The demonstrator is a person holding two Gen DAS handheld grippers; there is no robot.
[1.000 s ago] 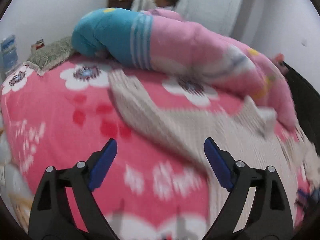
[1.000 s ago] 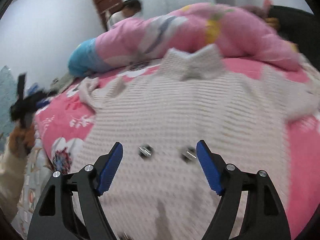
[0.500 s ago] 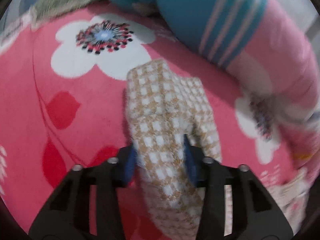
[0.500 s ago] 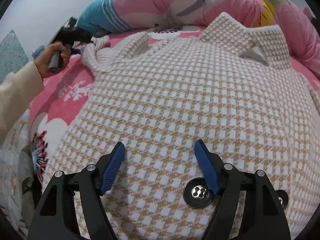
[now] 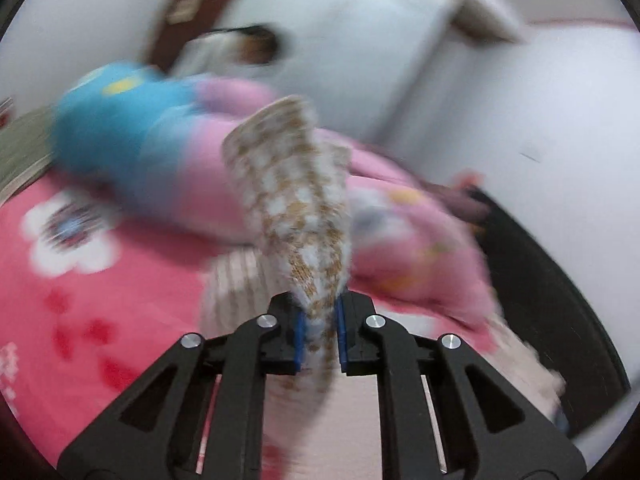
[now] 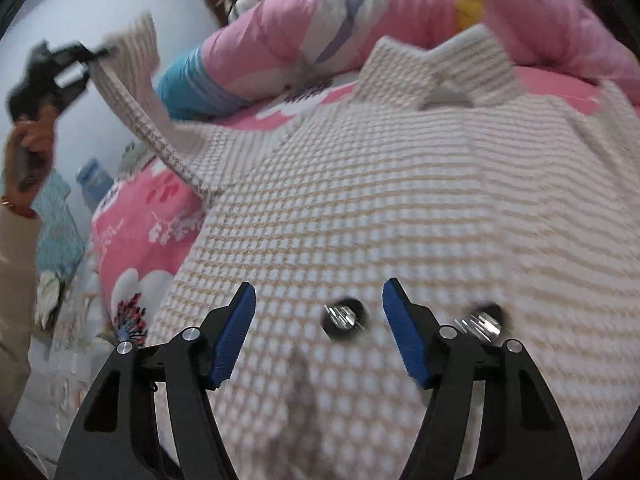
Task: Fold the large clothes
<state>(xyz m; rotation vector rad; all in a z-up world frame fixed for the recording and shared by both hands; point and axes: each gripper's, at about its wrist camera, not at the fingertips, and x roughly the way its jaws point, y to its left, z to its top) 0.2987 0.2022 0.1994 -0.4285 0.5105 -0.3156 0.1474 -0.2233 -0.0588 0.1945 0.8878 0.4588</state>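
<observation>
The checked coat (image 6: 400,184) lies spread front-up on the pink flowered bed (image 6: 132,216), collar toward the far side against a rolled pink and blue quilt (image 6: 360,28), its dark buttons (image 6: 342,318) showing near the hem. Folding looks barely begun. The left gripper (image 5: 319,332) has its jaws clamped on the left sleeve (image 5: 296,200), and they are closing further; in the right wrist view that sleeve rises off the bed at the left, stretched taut up to the raised gripper. It has not yet been laid across the body. The right gripper (image 6: 320,332) hangs over the lower front with its jaws apart and narrowing, nothing pinched between them, one button in the gap below. Left to do, by this reading: fold in this sleeve, then the right one, then double the body.
</observation>
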